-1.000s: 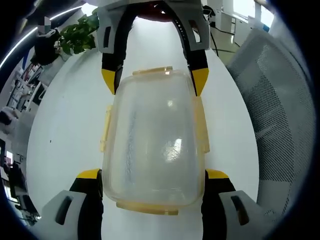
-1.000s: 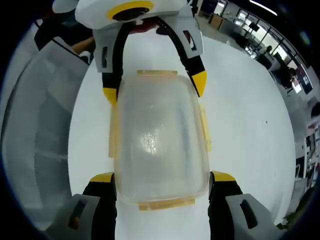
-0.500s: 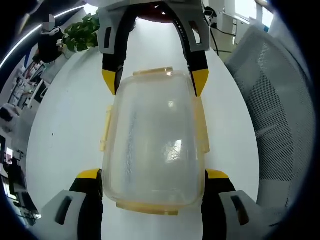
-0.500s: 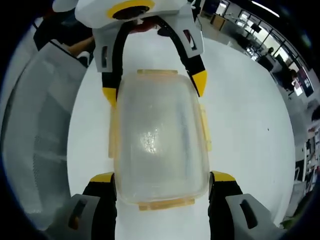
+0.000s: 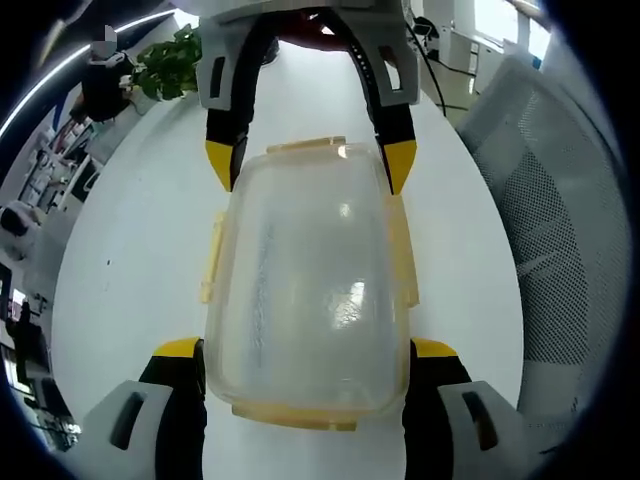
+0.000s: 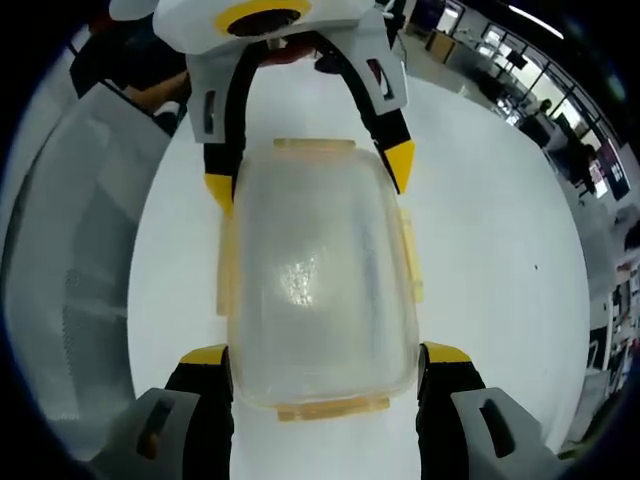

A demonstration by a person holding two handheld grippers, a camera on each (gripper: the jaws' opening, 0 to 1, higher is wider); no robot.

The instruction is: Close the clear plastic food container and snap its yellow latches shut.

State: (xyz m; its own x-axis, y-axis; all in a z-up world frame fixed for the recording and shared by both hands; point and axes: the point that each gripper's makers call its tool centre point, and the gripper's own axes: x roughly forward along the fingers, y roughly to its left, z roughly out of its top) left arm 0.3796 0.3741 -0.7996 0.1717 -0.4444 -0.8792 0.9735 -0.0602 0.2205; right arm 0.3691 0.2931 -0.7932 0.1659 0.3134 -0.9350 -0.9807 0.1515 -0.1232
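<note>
glossy white table (image 5: 130, 260), frosted rounded container (image 5: 305, 280)

White table (image 5: 130, 260), mesh chair (image 5: 560, 230), potted plant (image 5: 175, 62).

**What the two views leave unclear**

In the left gripper view, the left gripper (image 5: 308, 352) has its jaw bases cut off by the bottom edge, and the right gripper's (image 5: 310, 165) body is cropped at the top. The container (image 5: 305, 280) has a frosted lid that blurs whatever lies inside. Its latches (image 5: 211, 258) are too faint to tell whether snapped. In the right gripper view, distant desks (image 6: 560, 130) at upper right are too small to read.
</note>
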